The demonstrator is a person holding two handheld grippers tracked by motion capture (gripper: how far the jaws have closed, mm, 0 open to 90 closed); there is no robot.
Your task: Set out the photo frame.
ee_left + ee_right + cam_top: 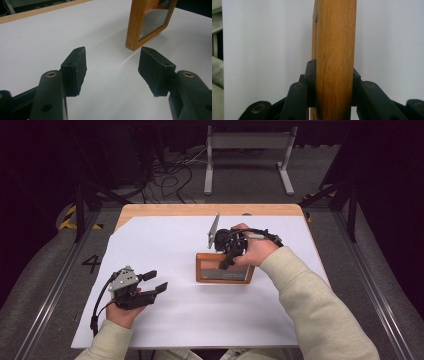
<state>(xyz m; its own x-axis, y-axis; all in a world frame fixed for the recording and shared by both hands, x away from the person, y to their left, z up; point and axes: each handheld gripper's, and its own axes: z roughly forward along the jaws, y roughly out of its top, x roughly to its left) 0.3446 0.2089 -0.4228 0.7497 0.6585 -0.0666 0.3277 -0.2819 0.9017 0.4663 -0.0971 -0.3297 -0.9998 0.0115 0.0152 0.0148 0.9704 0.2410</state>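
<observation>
Risk: right gripper (227, 262) clamps wooden frame (223, 268) by one edge, centre frame; may pivot, slip onto desk (165, 227). Left gripper (156, 281) open, empty.

Lab: floor rails (47, 295), cables (165, 175).

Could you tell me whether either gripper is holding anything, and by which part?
The right gripper clamps the wooden picture frame across one edge rail. The left gripper is open and empty.
</observation>
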